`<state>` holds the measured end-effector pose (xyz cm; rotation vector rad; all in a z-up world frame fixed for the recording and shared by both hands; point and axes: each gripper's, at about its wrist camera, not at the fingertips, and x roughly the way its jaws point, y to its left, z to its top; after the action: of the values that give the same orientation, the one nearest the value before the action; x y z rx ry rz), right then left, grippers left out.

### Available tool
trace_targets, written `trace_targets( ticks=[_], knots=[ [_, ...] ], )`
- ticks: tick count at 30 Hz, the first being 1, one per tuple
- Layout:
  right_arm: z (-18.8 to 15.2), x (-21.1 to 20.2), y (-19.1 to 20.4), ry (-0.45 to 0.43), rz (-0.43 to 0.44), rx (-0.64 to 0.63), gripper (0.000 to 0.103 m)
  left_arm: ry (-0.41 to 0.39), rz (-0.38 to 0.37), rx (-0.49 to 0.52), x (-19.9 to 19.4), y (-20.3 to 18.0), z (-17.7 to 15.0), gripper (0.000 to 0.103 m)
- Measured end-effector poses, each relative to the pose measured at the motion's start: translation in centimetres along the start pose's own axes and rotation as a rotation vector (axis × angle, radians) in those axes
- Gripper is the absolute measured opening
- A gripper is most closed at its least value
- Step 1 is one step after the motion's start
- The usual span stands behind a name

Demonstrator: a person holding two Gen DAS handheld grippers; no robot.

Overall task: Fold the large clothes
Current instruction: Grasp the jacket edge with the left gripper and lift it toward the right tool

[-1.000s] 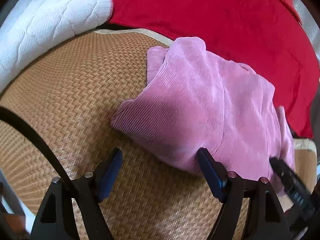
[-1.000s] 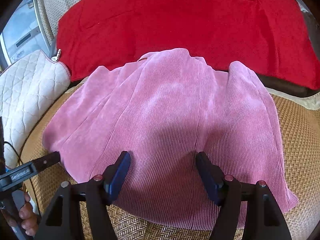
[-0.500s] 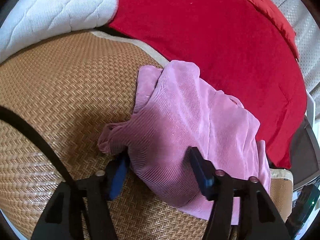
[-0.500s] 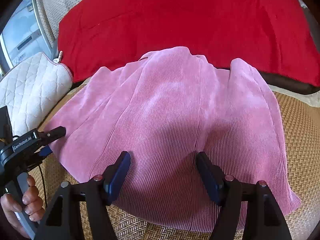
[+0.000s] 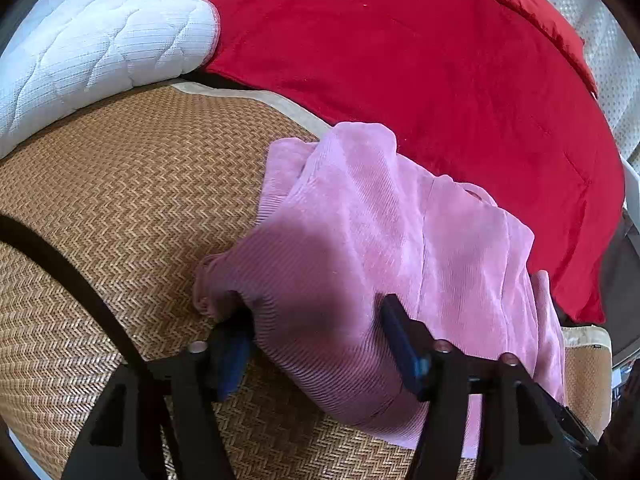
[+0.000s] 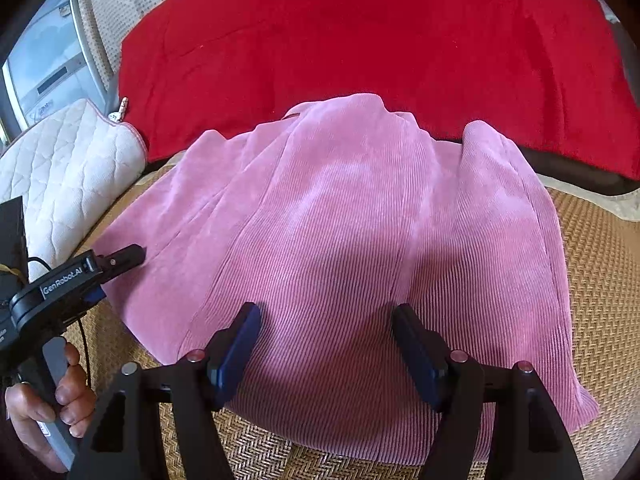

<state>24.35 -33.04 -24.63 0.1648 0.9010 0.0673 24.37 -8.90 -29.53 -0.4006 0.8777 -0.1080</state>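
Garment: we see the pink corduroy garment (image 6: 352, 240) lying part-folded on the woven mat (image 5: 120, 216).
Left gripper (image 5: 316, 332): jaws spread around its near edge, not clamped.
Right gripper (image 6: 326, 340): agape above the cloth.
Risk: we may pinch one layer, dragging the fold askew.

Left wrist view looked down close over pink garment (image 5: 380, 248) from its left corner, facing right-forward. Right wrist view sat low at near hem, facing red blanket (image 6: 380, 40). Shared: garment, woven mat (image 5: 120, 200), white quilt (image 6: 68, 168).
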Motion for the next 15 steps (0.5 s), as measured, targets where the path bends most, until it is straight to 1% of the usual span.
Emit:
trace_targets(
  ticks=[2,6,7,9,12,15],
  knots=[
    [-0.03,-0.03,0.04,-0.002,-0.001,-0.001,0.073,0.003,0.003,0.010,0.13,-0.21,-0.07,0.077],
    [-0.08,-0.11,0.10,-0.005,-0.004,-0.008,0.072,-0.016,0.029,0.024,0.47,-0.78,-0.22,0.076],
    [-0.07,-0.12,0.09,-0.005,-0.004,-0.008,0.072,-0.022,0.033,0.024,0.47,-0.80,-0.20,0.074],
    [-0.03,-0.14,0.04,-0.004,-0.002,-0.008,0.072,-0.032,0.043,0.025,0.49,-0.72,-0.10,0.061],
    [-0.01,-0.15,-0.01,-0.003,0.001,-0.008,0.072,-0.050,0.041,0.021,0.41,-0.37,0.16,0.049],
    [-0.01,-0.11,0.03,-0.003,0.001,-0.009,0.073,-0.060,0.031,0.017,0.40,-0.08,0.35,0.048]
  ],
)
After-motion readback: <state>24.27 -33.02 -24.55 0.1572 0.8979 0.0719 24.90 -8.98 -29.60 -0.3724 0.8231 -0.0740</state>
